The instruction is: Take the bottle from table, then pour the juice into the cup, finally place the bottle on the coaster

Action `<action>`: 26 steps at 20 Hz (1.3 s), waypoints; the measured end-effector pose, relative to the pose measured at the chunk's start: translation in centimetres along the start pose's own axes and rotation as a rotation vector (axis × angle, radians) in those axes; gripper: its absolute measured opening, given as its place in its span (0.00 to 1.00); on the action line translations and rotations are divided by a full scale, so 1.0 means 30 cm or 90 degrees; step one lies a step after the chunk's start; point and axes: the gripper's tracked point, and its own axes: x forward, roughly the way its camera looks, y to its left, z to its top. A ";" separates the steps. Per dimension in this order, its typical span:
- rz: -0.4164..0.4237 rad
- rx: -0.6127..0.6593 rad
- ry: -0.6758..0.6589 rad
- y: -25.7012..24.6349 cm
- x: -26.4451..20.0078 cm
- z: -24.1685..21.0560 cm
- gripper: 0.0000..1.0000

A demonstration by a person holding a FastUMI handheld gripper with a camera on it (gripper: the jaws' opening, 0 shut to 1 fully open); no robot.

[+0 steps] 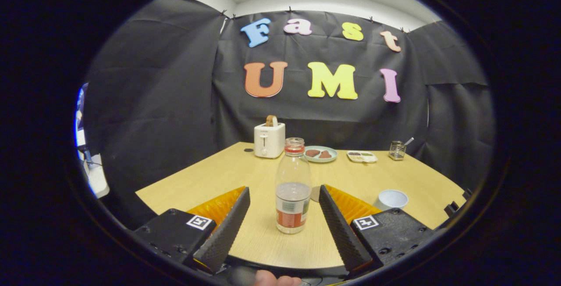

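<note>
A clear plastic bottle (292,185) with no cap stands upright on the wooden table (210,176). It is about a third full of liquid and carries a red and white label. My gripper (285,196) is open, one finger on each side of the bottle, neither touching it. A white cup (391,199) stands to the right, just beyond the right finger. A round brownish coaster (314,194) peeks out behind the bottle, partly hidden by the right finger.
At the table's far side stand a white toaster (269,139) with a slice in it, a pale green plate (321,154) with brown pieces, a small white tray (362,156) and a glass holder (397,150). A fingertip (276,280) shows below the gripper.
</note>
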 end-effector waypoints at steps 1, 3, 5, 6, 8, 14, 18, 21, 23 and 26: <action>-0.007 0.004 0.000 -0.018 0.020 -0.023 1.00; -0.012 0.007 0.007 -0.032 0.059 -0.068 1.00; -0.009 0.007 0.015 -0.032 0.094 -0.107 1.00; -0.007 0.005 0.016 -0.029 0.108 -0.123 1.00; -0.010 -0.004 0.023 -0.033 0.133 -0.152 1.00; -0.006 -0.015 0.041 -0.012 0.200 -0.207 1.00; -0.005 -0.030 0.032 -0.006 0.241 -0.199 1.00; -0.011 -0.037 0.029 -0.028 0.266 -0.201 1.00; -0.006 -0.038 0.024 -0.031 0.270 -0.201 1.00; 0.001 -0.041 0.003 -0.026 0.269 -0.174 1.00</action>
